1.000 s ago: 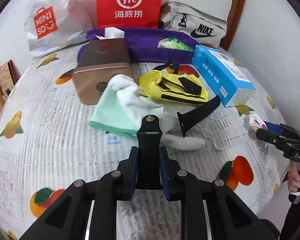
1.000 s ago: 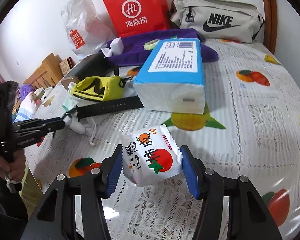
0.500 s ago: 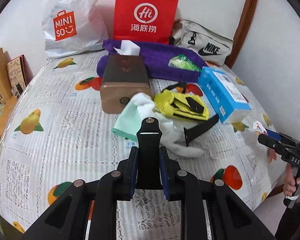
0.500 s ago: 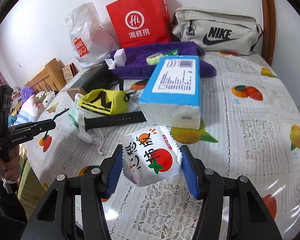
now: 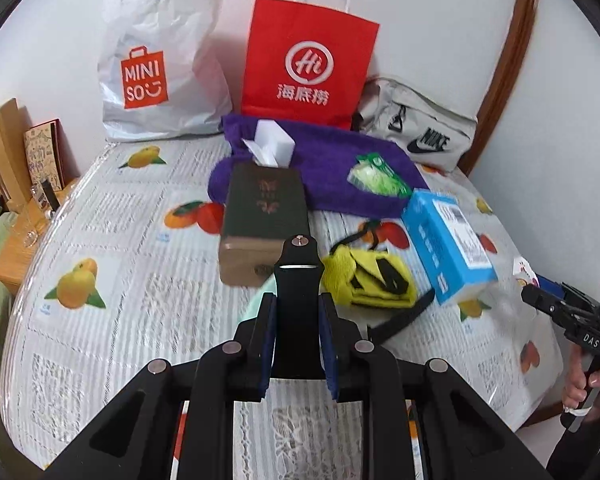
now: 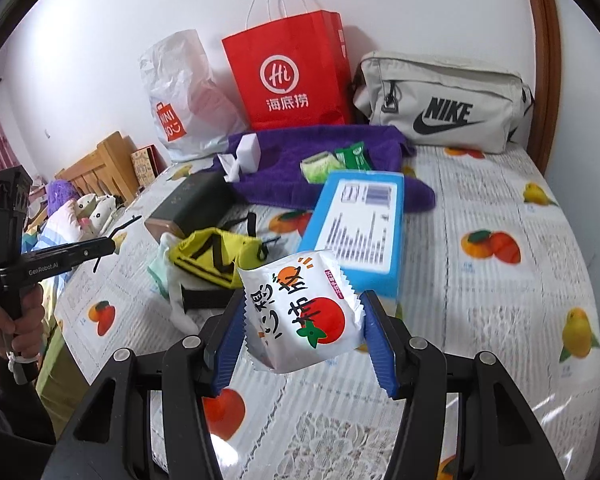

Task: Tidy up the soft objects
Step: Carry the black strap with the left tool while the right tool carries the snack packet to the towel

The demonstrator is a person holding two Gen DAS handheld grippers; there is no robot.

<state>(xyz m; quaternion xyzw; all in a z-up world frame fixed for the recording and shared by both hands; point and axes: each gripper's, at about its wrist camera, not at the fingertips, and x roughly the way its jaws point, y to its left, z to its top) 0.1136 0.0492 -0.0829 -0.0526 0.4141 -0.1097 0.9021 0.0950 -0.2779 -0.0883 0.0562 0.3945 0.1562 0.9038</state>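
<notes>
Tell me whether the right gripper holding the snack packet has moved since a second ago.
Yes. The right gripper with the snack packet has risen: the blue box and Nike bag sit lower in its view, showing more wall.

At lower centre the left gripper (image 5: pixel 298 334) clamps a black strap (image 5: pixel 299 280); behind it, a possibly wooden tissue box (image 5: pixel 262 216) sits mid-frame on the bed (image 5: pixel 100 248).

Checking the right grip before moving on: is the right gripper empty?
No, the right gripper is clamped on a white snack packet.
</notes>
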